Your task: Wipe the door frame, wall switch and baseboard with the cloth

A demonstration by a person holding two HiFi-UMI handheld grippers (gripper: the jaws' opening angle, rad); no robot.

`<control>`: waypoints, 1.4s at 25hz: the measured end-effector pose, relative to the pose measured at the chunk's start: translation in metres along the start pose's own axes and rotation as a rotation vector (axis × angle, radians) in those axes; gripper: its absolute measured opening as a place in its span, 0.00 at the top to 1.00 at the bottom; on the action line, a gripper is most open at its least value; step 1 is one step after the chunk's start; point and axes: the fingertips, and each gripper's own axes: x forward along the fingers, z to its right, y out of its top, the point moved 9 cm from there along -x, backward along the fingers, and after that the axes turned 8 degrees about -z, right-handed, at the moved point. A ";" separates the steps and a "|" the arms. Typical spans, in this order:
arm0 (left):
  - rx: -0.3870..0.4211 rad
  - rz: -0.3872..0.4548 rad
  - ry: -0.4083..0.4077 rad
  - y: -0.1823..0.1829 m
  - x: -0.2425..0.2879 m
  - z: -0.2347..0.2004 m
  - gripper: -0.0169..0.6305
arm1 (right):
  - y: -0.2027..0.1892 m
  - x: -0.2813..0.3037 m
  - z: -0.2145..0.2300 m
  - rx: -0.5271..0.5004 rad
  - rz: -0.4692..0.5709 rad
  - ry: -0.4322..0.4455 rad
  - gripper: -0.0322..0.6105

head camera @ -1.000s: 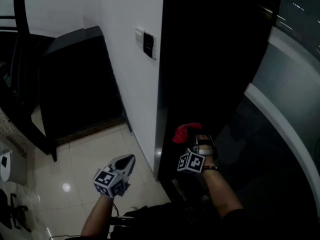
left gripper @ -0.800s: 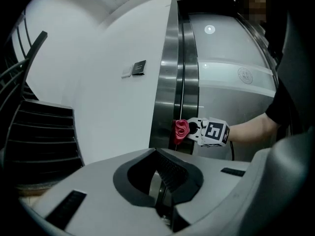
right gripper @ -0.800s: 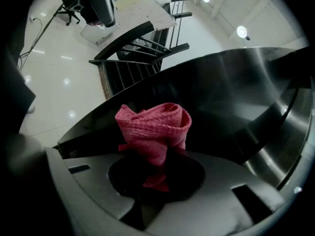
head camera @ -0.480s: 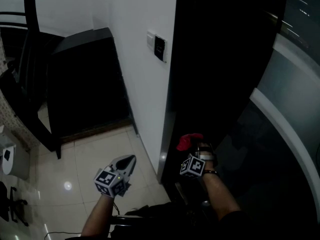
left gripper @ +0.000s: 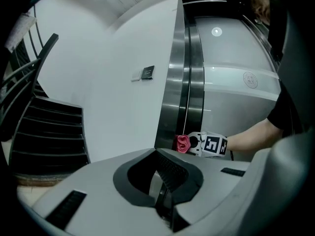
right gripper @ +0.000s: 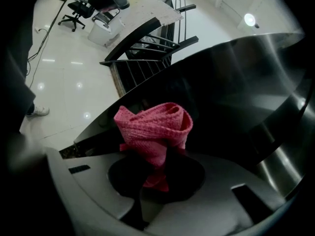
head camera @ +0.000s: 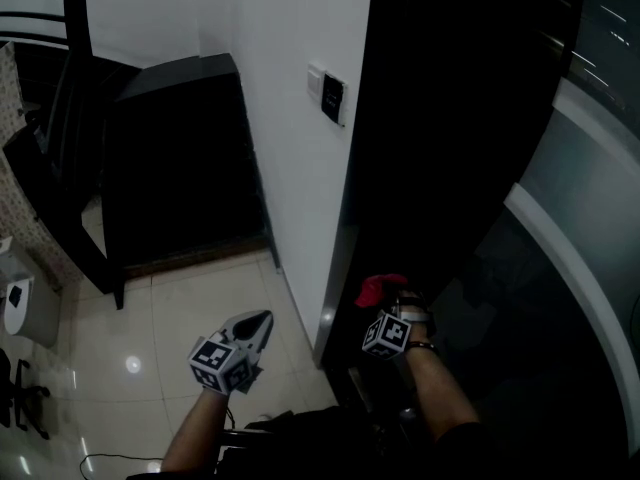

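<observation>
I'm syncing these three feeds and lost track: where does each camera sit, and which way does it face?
Head view: on the person's head, looking steeply down at the door frame; both forearms, the left gripper and the right gripper show.
Left gripper view: on the left gripper, facing the wall switch and frame; its shut jaws and the right forearm show.
Right gripper view: on the right gripper, facing the dark frame; its jaws clamp the cloth.
Shared: all three show the cloth.

We see the cloth (right gripper: 155,129), pink and bunched into a loose roll, pinched in the right gripper (right gripper: 156,173) low at the dark steel door frame (left gripper: 173,97). The dark wall switch (head camera: 333,98) sits high on the white wall, just beside the frame's edge.
</observation>
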 end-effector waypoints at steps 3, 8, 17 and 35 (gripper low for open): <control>0.005 -0.003 -0.002 -0.002 -0.003 0.005 0.99 | 0.002 0.002 -0.012 0.005 -0.021 0.050 0.86; -0.003 -0.009 0.013 -0.009 -0.006 0.007 0.99 | -0.001 0.009 -0.022 -0.002 -0.032 0.082 0.86; -0.025 -0.006 -0.006 -0.017 -0.002 0.010 0.99 | 0.015 -0.005 -0.036 0.009 -0.049 0.201 0.86; -0.075 0.173 0.397 -0.006 -0.118 -0.052 0.99 | 0.139 -0.073 -0.021 0.625 0.619 0.624 0.86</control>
